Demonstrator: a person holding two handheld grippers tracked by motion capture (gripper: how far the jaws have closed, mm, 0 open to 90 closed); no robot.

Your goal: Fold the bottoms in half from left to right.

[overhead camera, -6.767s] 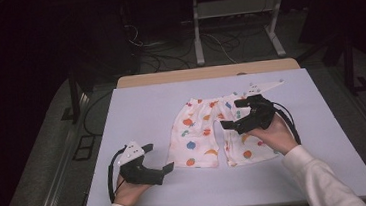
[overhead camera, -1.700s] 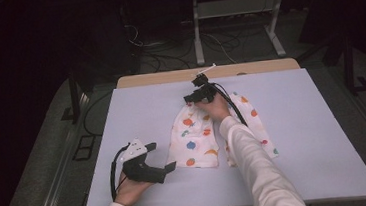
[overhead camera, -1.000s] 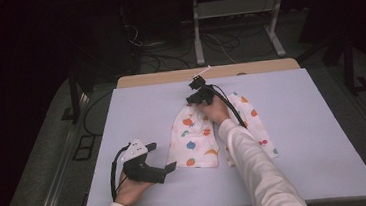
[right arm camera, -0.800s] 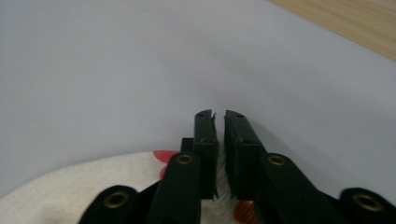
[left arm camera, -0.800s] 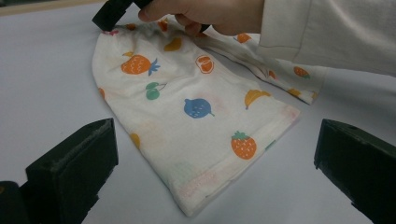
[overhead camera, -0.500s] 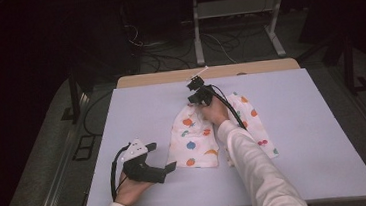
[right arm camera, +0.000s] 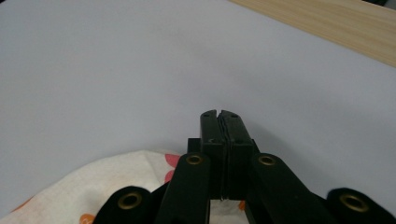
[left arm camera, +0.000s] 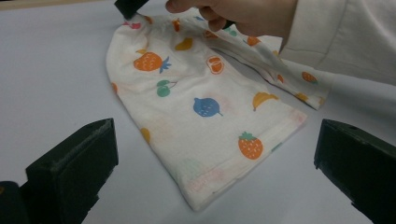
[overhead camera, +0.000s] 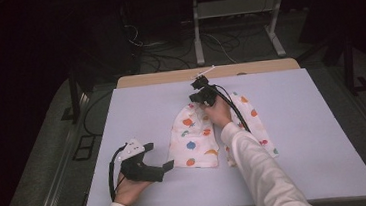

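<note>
right gripper [overhead camera: 201, 95] jaws pressed tight together at the far top edge of the fruit-print cloth [overhead camera: 194, 142]; they have just been closing. in the right gripper view the pads [right arm camera: 219, 122] meet with no gap, cloth [right arm camera: 116, 179] bunched right under and behind them. can't tell if a thin bit of fabric is pinched between or if they shut just past the hem. left gripper [overhead camera: 148, 163] resting on the table [overhead camera: 323, 121] near the cloth's near-left corner, jaws spread wide, nothing between them. cloth lies mid-table, folded into two lobes, right hand [overhead camera: 218, 111] on top of the fold.

change: over the last couple of seconds the right hand has barely shifted at the far edge, left hand stayed parked. much earlier the right gripper was at the right side of the cloth, which lay flatter. judgement: the closing looks like a grab on the far edge, probably to pull or fold it toward the person; left gripper is likely waiting to pin or take the near corner. risk: grip may have missed the fabric.
</note>
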